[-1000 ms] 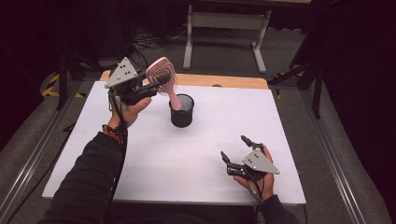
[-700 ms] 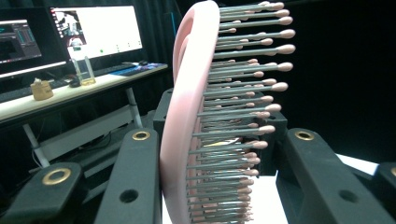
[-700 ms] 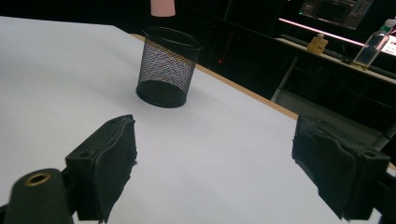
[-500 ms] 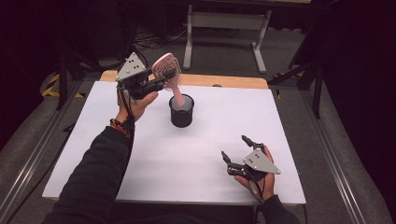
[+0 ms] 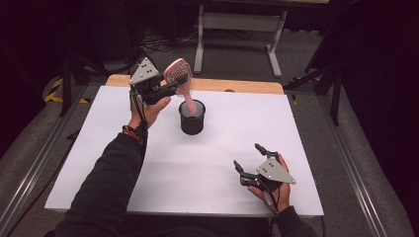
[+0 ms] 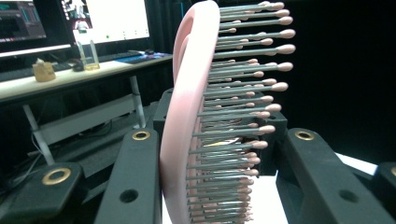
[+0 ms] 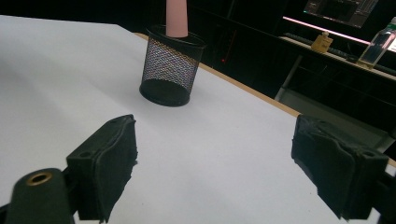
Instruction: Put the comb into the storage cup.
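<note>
pink hairbrush (image 5: 179, 79) handle tip hidden inside mesh cup (image 5: 191, 118)

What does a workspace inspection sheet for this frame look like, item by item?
Surface: white table, bare apart from the cup.
Job's things: pink hairbrush held by its head, handle down in the black mesh cup, which stands upright.
Clutter: nothing seen on the table.
Grippers: left gripper shut on the brush head, raised over the cup; right gripper open, low over the near right of the table.
Cables: a cable runs down from the left gripper along the wrist.
Surroundings: dark room; a grey bench frame beyond the table; lit monitors on a desk in the left gripper view.
</note>
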`<state>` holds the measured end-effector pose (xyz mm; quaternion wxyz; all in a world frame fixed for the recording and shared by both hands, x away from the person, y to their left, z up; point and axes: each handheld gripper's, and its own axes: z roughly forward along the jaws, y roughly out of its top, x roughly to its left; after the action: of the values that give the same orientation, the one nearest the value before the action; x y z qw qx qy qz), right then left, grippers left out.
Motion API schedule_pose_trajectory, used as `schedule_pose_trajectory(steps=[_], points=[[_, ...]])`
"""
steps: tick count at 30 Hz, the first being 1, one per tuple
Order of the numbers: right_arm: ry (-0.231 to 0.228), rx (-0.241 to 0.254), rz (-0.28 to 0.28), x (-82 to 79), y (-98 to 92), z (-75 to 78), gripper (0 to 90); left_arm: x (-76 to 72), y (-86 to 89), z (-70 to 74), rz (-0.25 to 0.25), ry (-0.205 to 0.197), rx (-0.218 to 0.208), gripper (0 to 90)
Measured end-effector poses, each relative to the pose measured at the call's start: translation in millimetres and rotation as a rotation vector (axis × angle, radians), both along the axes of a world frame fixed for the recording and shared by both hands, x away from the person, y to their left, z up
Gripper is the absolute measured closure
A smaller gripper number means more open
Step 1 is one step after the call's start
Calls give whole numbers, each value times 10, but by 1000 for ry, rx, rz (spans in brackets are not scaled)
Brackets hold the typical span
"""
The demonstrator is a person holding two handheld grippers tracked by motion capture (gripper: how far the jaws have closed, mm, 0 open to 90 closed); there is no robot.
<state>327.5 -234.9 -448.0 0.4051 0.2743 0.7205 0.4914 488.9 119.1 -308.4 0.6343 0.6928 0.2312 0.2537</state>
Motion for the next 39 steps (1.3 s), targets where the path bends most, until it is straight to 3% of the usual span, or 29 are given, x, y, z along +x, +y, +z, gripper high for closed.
schedule_pose_trajectory(steps=[6,26,39], points=[[-1,0,-4,-6,-3,1,153,44,-32,-110,-1,27,2,629],[4,-1,5,-4,-1,-1,153,62,-183,-370,-9,60,-21,629],[7,8,2,11,-6,-6,154,109,-194,-604,2,118,-29,627]])
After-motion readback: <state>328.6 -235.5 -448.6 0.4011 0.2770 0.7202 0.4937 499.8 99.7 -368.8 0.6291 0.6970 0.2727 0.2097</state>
